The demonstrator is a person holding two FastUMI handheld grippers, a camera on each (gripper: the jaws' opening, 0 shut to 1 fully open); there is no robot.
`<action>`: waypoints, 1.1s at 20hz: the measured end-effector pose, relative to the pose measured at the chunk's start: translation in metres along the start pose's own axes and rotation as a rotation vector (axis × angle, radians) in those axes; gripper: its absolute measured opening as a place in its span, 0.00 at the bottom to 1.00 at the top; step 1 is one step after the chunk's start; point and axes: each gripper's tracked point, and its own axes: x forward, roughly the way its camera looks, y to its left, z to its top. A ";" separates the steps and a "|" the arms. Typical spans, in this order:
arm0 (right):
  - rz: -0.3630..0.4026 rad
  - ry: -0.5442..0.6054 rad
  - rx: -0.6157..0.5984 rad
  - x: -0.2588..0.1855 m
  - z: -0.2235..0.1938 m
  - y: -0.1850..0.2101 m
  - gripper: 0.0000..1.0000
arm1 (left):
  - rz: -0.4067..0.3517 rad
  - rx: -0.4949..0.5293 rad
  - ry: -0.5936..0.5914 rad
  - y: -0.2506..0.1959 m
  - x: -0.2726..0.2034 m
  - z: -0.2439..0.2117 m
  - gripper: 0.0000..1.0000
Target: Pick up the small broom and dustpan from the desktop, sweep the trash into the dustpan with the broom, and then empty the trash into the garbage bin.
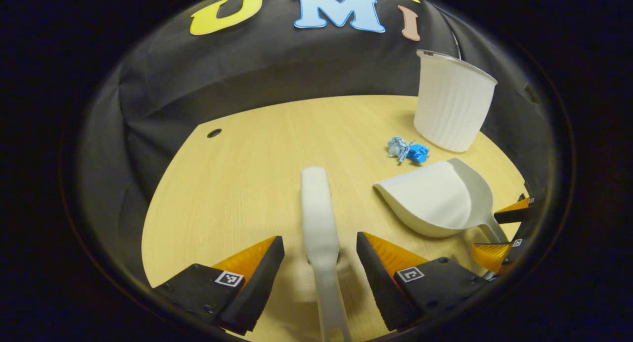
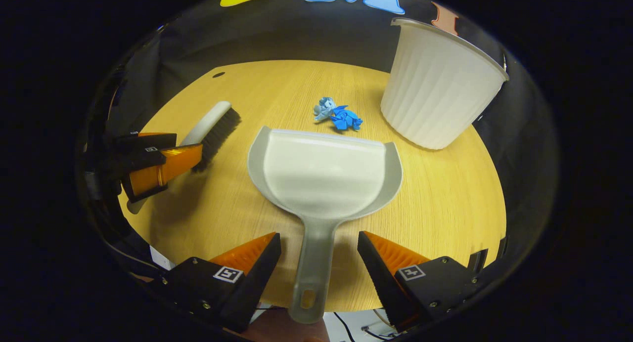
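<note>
A small white broom (image 1: 319, 218) lies on the wooden desktop (image 1: 247, 174), its handle running between the spread fingers of my left gripper (image 1: 320, 255), which is open. The right gripper view shows the broom's dark bristles (image 2: 217, 132) with the left gripper (image 2: 158, 166) around the handle. A white dustpan (image 2: 324, 171) lies flat, its handle (image 2: 311, 263) passing between the fingers of my right gripper (image 2: 319, 255), also open. Crumpled blue paper trash (image 2: 339, 115) lies just beyond the dustpan's lip. The dustpan (image 1: 435, 198) and trash (image 1: 408, 150) sit to the right in the left gripper view.
A white ribbed garbage bin (image 2: 437, 85) stands upright at the back right of the desk, close to the trash. The bin (image 1: 452, 102) also stands far right in the left gripper view. A small dark hole (image 1: 214, 133) marks the desk's far left. Cables hang below the near edge.
</note>
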 end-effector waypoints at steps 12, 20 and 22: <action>0.003 0.076 0.002 0.026 0.006 -0.011 0.59 | -0.002 0.051 0.077 -0.003 0.027 0.000 0.49; 0.009 0.087 -0.038 0.030 0.005 -0.019 0.33 | -0.021 0.060 0.084 -0.008 0.042 0.015 0.57; 0.015 0.083 -0.061 0.025 0.006 -0.026 0.35 | -0.033 0.074 0.083 -0.010 0.050 0.025 0.51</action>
